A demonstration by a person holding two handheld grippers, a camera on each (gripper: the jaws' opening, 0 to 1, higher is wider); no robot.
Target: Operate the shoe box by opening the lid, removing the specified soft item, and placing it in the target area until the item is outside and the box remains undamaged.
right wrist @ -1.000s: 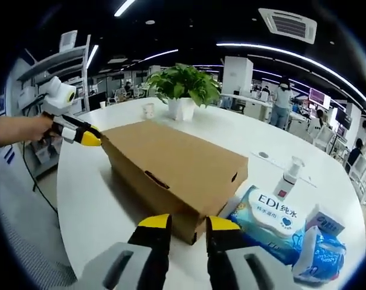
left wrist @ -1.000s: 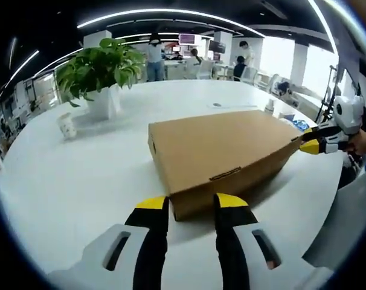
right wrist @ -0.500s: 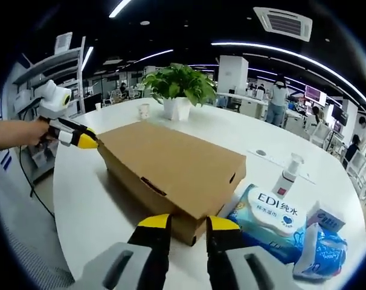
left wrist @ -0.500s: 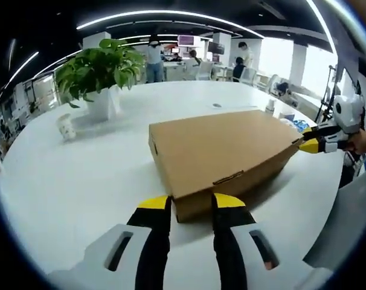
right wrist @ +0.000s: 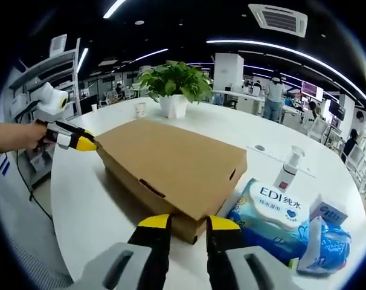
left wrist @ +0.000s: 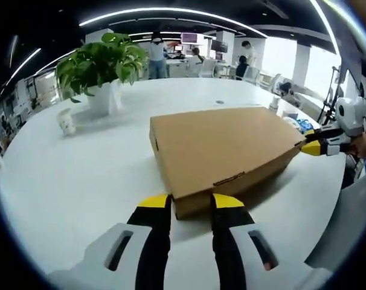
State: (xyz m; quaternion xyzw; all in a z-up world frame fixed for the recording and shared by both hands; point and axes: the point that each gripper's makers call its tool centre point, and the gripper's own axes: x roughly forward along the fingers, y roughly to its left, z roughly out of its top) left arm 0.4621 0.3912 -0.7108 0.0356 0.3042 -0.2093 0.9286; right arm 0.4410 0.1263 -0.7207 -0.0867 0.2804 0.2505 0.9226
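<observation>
On the round white bench, flat brown cardboard shoe box with lid down, light and easily bent, best lifted by lid edge; left gripper and right gripper fingers parted at opposite corners, grasping nothing.

One cardboard shoe box; two grippers, left and right; one potted plant; one paper cup; one pump bottle; one wet-wipes pack; one small carton; one blue packet; one white table.
</observation>
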